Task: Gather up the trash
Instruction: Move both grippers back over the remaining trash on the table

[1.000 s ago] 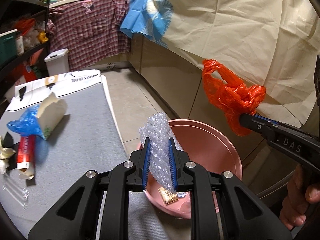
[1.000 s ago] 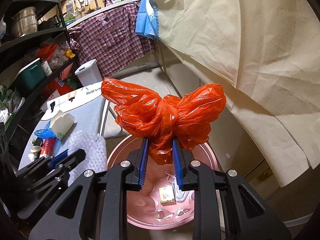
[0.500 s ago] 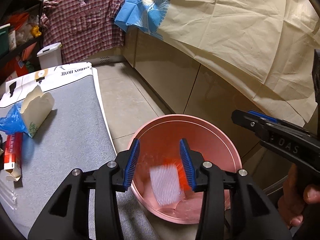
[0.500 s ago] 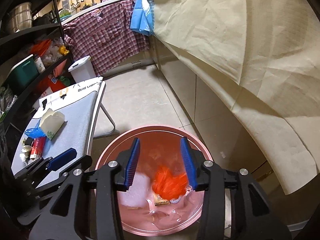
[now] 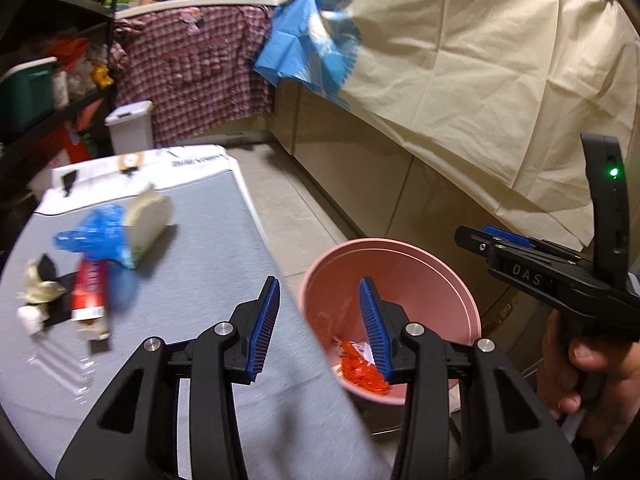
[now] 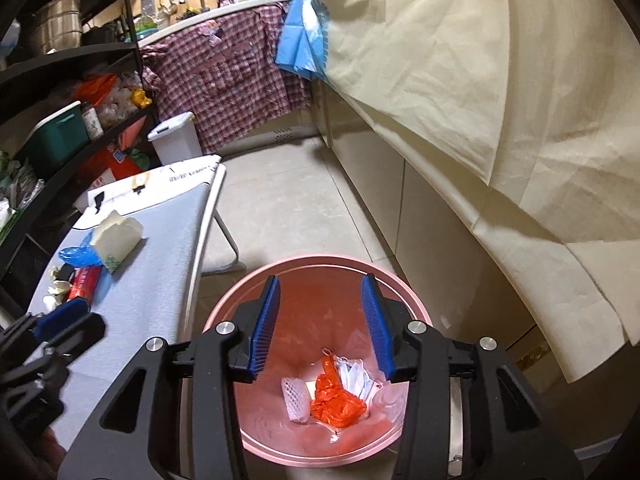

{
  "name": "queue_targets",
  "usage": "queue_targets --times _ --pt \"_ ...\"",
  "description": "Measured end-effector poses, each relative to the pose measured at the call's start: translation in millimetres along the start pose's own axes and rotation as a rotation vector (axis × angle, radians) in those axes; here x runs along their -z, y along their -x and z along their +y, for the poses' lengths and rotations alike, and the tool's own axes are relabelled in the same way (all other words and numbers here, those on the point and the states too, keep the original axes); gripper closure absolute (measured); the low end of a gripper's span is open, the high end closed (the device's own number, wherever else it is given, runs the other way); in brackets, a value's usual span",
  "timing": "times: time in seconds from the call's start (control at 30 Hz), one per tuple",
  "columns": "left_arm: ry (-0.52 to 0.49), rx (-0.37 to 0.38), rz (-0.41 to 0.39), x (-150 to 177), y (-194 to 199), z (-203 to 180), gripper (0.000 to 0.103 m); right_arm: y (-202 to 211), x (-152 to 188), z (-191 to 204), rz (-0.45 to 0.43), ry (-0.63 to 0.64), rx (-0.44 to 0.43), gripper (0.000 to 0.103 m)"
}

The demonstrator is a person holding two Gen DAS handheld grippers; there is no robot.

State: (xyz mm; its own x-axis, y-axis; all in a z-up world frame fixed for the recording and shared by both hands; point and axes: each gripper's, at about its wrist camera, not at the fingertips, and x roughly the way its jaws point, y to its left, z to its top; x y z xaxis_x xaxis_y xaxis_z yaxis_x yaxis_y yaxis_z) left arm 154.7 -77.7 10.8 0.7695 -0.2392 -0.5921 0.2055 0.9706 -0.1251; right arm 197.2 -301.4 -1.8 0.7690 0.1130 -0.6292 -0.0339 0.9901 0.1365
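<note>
A pink bin [image 6: 416, 312] stands on the floor beside the grey table; it also shows in the left wrist view [image 5: 452, 280]. An orange plastic bag [image 6: 336, 402] and white bubble wrap [image 6: 294, 396] lie at its bottom. My right gripper [image 6: 322, 328] is open and empty above the bin. My left gripper [image 5: 320, 326] is open and empty over the table's right edge. On the table lie a blue bag [image 5: 96, 236], a cream carton [image 5: 148, 224], a red tube box [image 5: 90, 290] and crumpled scraps [image 5: 38, 288].
The grey table [image 5: 200, 280] runs along the left. A cream sheet [image 6: 500, 100] hangs over the cabinets on the right. A white lidded bin [image 6: 174, 140] and dark shelves [image 6: 60, 80] stand at the back left. Tiled floor [image 6: 280, 208] lies between.
Both grippers opened and dropped the bubble wrap and the orange bag into the pink bin. My left gripper has since swung left toward the table.
</note>
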Motion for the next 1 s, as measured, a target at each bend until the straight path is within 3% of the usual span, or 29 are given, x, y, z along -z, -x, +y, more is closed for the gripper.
queue_targets --times 0.53,0.63,0.77,0.87,1.0 --pt "0.056 -0.125 -0.066 8 118 106 0.061 68 7 31 -0.112 0.058 -0.078 0.061" --pt "0.074 -0.162 -0.074 5 127 133 0.062 73 6 41 -0.116 0.056 -0.12 0.071" --pt "0.137 -0.202 -0.107 2 131 168 0.073 76 0 63 -0.137 0.061 -0.181 0.085" --pt "0.227 -0.259 -0.128 9 129 197 0.082 71 -2 87 -0.136 0.07 -0.233 0.089" --pt "0.327 -0.311 -0.125 22 124 228 0.085 53 -1 126 -0.108 0.075 -0.306 0.089"
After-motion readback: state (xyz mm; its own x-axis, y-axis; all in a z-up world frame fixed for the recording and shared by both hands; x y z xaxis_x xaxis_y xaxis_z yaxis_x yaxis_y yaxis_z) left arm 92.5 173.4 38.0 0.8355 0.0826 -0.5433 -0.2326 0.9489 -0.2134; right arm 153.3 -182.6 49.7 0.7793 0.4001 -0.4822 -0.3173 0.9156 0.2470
